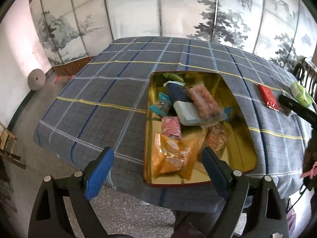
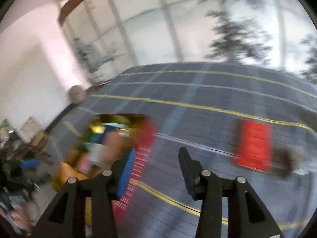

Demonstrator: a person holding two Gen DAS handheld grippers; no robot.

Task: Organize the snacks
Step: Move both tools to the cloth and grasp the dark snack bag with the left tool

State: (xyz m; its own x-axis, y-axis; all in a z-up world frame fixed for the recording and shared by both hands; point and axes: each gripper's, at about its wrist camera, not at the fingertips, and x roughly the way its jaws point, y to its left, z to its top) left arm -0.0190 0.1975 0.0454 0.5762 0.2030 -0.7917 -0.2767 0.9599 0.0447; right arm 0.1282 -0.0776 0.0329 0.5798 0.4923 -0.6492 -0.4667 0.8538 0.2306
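A gold tin box [image 1: 239,119] lies open on the plaid tablecloth and holds several snack packets, with an orange packet [image 1: 174,158] nearest me. A red packet [image 1: 268,97] and a green packet [image 1: 300,92] lie on the cloth to its right. My left gripper [image 1: 156,170] is open and empty over the box's near edge. My right gripper [image 2: 158,170] is open and empty above the cloth, between the box [image 2: 118,119] on its left and the red packet [image 2: 253,146] on its right. The right wrist view is motion-blurred. The right gripper also shows in the left wrist view [image 1: 297,109] at the right edge.
The plaid tablecloth [image 1: 111,91] covers the whole table. A painted folding screen [image 1: 178,8] stands behind the table. A round grey stone [image 1: 36,78] rests on the floor by the left wall. A dark chair back [image 1: 305,75] stands at the far right.
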